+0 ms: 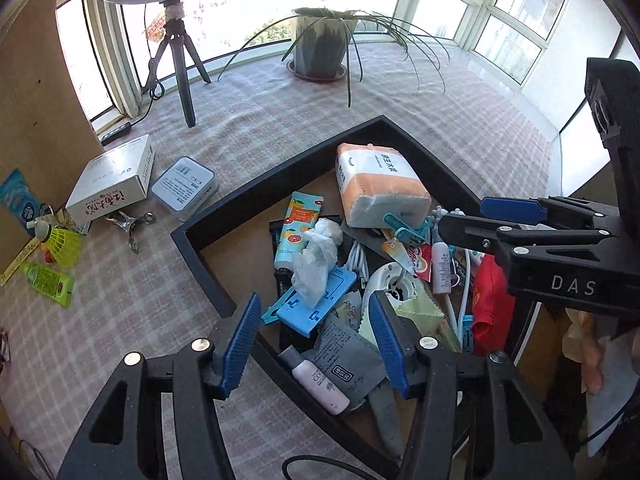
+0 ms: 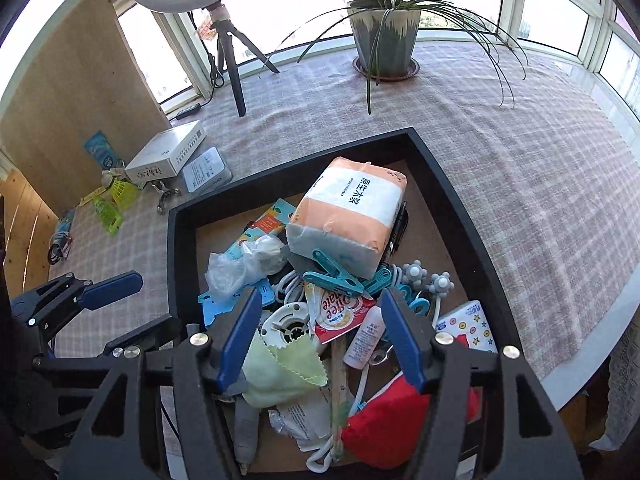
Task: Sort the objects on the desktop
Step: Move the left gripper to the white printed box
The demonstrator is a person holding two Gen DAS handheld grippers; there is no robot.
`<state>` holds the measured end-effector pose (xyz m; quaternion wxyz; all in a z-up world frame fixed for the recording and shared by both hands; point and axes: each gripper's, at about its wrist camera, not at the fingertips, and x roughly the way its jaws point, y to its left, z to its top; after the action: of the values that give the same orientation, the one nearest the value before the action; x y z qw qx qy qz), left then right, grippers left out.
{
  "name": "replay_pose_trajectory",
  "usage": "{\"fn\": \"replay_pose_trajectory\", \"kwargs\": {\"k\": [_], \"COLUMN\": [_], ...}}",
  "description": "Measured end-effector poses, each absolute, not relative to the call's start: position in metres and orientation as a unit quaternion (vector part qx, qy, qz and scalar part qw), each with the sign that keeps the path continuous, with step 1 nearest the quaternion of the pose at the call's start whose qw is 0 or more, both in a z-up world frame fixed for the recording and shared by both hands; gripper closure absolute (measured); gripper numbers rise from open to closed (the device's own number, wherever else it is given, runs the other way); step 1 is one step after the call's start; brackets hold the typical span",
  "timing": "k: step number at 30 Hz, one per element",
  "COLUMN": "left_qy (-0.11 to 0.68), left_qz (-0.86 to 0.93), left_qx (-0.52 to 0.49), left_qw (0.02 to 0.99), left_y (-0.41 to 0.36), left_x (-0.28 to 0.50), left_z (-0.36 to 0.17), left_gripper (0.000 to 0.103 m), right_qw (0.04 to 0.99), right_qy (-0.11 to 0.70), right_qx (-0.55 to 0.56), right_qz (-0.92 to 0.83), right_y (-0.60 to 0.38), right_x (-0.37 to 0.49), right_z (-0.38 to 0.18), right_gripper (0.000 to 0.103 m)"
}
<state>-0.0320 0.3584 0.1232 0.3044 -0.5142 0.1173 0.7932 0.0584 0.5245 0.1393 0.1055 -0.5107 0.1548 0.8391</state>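
A black tray (image 1: 256, 190) (image 2: 456, 184) on the checked tablecloth holds a jumble: an orange tissue pack (image 1: 380, 184) (image 2: 348, 216), a crumpled plastic bag (image 1: 316, 260) (image 2: 240, 264), a blue plastic piece (image 1: 316, 306), teal clips (image 2: 340, 276), a green cloth (image 2: 280, 372), a small white bottle (image 2: 366, 340), a red pouch (image 2: 388, 420). My left gripper (image 1: 316, 344) is open and empty over the tray's near left part. My right gripper (image 2: 320, 340) is open and empty over the tray's near middle; it also shows in the left wrist view (image 1: 472, 220).
Left of the tray lie a white box (image 1: 112, 180), a flat tin (image 1: 184, 186), a metal clip (image 1: 130, 222), a yellow shuttlecock (image 1: 60, 242) and a green tube (image 1: 48, 282). A ring-light tripod (image 1: 180, 60) and a potted plant (image 1: 320, 44) stand at the back.
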Motion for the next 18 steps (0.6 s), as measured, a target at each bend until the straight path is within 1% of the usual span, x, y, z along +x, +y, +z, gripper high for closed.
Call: {"fn": "replay_pose_trajectory", "kwargs": {"k": [7, 12, 18], "left_qy": [0.121, 0.104, 0.061], "left_qz": [0.808, 0.815, 0.817], "left_qx": [-0.516, -0.522, -0.541], "left_qw": [0.258, 0.229, 0.192], "left_y": [0.315, 0.28, 0.239], "left_x": [-0.066, -0.104, -0.167], "left_z": [0.13, 0.13, 0.122], "left_gripper": [0.051, 0.051, 0.057], "right_qw": [0.078, 0.051, 0.014], "right_qy": [0.143, 0.137, 0.151], "right_qx": [-0.506, -0.504, -0.502], "right_qz": [0.847, 0.851, 0.852], "right_y": [0.495, 0.47, 0.447], "right_x": [0.019, -0.021, -0.086], "right_z": [0.152, 0.157, 0.157], "right_gripper": [0.041, 0.04, 0.04]}}
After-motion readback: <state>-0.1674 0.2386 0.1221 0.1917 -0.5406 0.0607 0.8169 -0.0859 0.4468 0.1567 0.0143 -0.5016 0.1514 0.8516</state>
